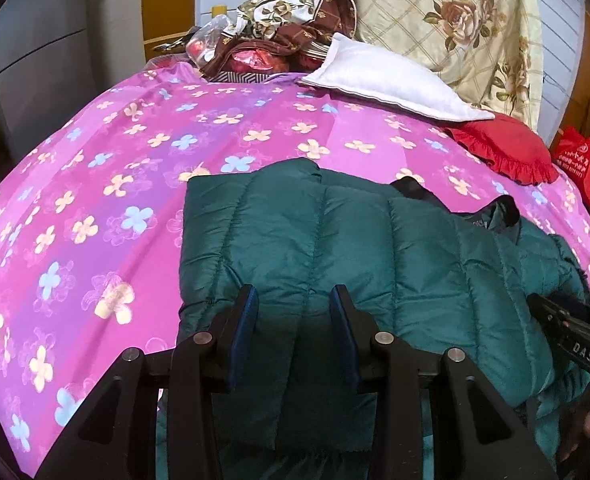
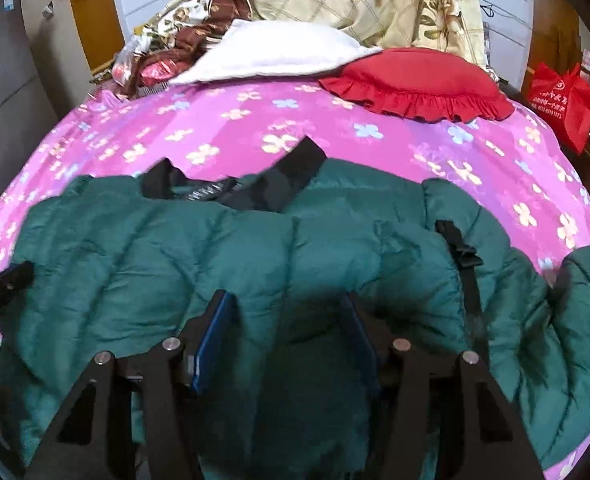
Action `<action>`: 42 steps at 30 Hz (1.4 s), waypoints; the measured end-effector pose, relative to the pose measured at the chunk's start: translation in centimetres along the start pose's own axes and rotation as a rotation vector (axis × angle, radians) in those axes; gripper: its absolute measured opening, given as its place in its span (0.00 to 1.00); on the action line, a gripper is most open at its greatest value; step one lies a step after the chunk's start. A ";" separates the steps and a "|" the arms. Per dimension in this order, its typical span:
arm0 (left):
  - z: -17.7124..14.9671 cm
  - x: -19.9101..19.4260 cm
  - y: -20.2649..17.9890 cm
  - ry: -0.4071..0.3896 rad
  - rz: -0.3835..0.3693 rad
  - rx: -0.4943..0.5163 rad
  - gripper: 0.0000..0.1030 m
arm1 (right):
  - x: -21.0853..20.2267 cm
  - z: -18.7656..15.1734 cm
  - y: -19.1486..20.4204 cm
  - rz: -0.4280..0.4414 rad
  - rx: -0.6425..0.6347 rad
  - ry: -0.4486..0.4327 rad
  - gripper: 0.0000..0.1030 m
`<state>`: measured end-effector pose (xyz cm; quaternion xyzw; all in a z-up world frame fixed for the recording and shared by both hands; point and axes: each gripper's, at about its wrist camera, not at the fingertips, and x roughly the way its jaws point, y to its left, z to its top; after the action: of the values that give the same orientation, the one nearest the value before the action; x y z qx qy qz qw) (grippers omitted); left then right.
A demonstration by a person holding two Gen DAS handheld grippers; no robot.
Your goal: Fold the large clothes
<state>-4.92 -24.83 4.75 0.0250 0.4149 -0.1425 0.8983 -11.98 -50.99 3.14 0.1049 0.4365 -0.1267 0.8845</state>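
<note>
A dark green quilted puffer jacket (image 1: 335,232) lies on the pink flowered bedspread (image 1: 95,184), its black collar (image 2: 283,180) toward the pillows. It also fills the right wrist view (image 2: 215,248). My left gripper (image 1: 294,296) is open just above the jacket's near edge, jaws apart with nothing between them. My right gripper (image 2: 287,302) is open over the jacket's middle, also empty. The right gripper's black finger shows at the right edge of the left wrist view (image 1: 567,324). A black strap with a buckle (image 2: 463,256) runs across the jacket's right side.
A white pillow (image 1: 387,76) and a red frilled cushion (image 1: 503,148) lie at the head of the bed, with a floral quilt (image 1: 455,20) and a pile of cloth and bags (image 1: 263,40) behind. A red bag (image 2: 563,96) hangs at the far right.
</note>
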 end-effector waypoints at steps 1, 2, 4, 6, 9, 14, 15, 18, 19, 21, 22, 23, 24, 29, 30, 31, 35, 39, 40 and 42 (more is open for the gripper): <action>-0.1 0.1 -0.1 0.002 0.005 0.004 0.16 | 0.3 0.0 -0.1 -0.005 -0.003 -0.001 0.58; -0.1 0.2 -0.1 0.002 0.007 0.005 0.16 | 0.5 0.1 -0.2 -0.009 -0.003 -0.003 0.58; -0.2 0.3 -0.1 0.002 0.010 0.003 0.16 | 0.6 0.3 -0.1 -0.016 -0.005 0.005 0.58; -0.3 0.3 -0.2 0.002 0.011 0.002 0.16 | 0.3 0.5 -0.1 -0.016 -0.005 0.017 0.58; -0.3 0.3 -0.1 0.001 0.012 0.004 0.17 | -1.6 0.2 -0.5 0.004 0.021 0.009 0.58; -0.3 0.3 -0.2 0.000 0.013 0.003 0.17 | -4.8 -1.5 -1.7 0.013 0.023 -0.030 0.59; -0.4 0.4 -0.1 -0.002 0.015 0.003 0.17 | -4.9 -1.8 -2.1 0.011 0.026 -0.027 0.59; -0.5 0.5 -0.2 -0.007 0.019 0.008 0.18 | -3.8 -2.7 -3.1 0.000 0.034 0.009 0.58; -0.5 0.5 -0.1 -0.009 0.018 0.010 0.18 | -3.3 -2.9 -3.4 0.004 0.041 0.014 0.58; -0.5 0.6 -0.1 -0.013 0.017 0.012 0.19 | -2.5 -3.3 -3.8 0.014 0.055 0.016 0.59; -0.5 0.6 -0.1 -0.014 0.017 0.013 0.20 | -2.3 -3.4 -3.8 0.008 0.053 0.013 0.59; -0.5 0.6 -0.1 -0.015 0.016 0.014 0.20 | -2.1 -3.5 -3.5 -0.007 0.043 0.008 0.59; -0.5 0.6 -0.2 -0.016 0.017 0.016 0.21 | -2.0 -3.4 -3.1 -0.029 0.025 0.008 0.59; -0.5 0.4 -0.3 -0.014 0.019 0.022 0.22 | -2.6 -3.2 -2.8 -0.048 0.037 0.016 0.59; -0.6 0.4 -0.4 -0.013 0.019 0.023 0.22 | -3.0 -3.2 -2.8 -0.051 0.046 0.013 0.62; -0.5 0.3 -0.4 -0.009 0.019 0.025 0.22 | -3.4 -3.2 -2.7 -0.048 0.051 0.007 0.66; -0.7 -0.8 -0.3 -0.008 0.012 0.022 0.22 | -5.2 -3.4 -1.9 -0.029 0.040 -0.030 0.78; -0.9 -2.3 0.0 -0.010 -0.003 0.009 0.22 | -6.2 -3.6 -1.2 -0.039 0.006 -0.034 0.78; -1.0 -2.8 0.0 -0.011 -0.007 0.010 0.22 | -6.6 -3.8 -1.0 -0.040 0.004 -0.035 0.78; -1.2 -3.8 0.0 -0.018 -0.011 0.016 0.22 | -7.4 -4.1 -1.1 -0.037 0.010 -0.040 0.78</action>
<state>-8.11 -23.78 6.83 0.0287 0.4058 -0.1511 0.9009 -19.67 -49.82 6.50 0.0988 0.4199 -0.1474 0.8900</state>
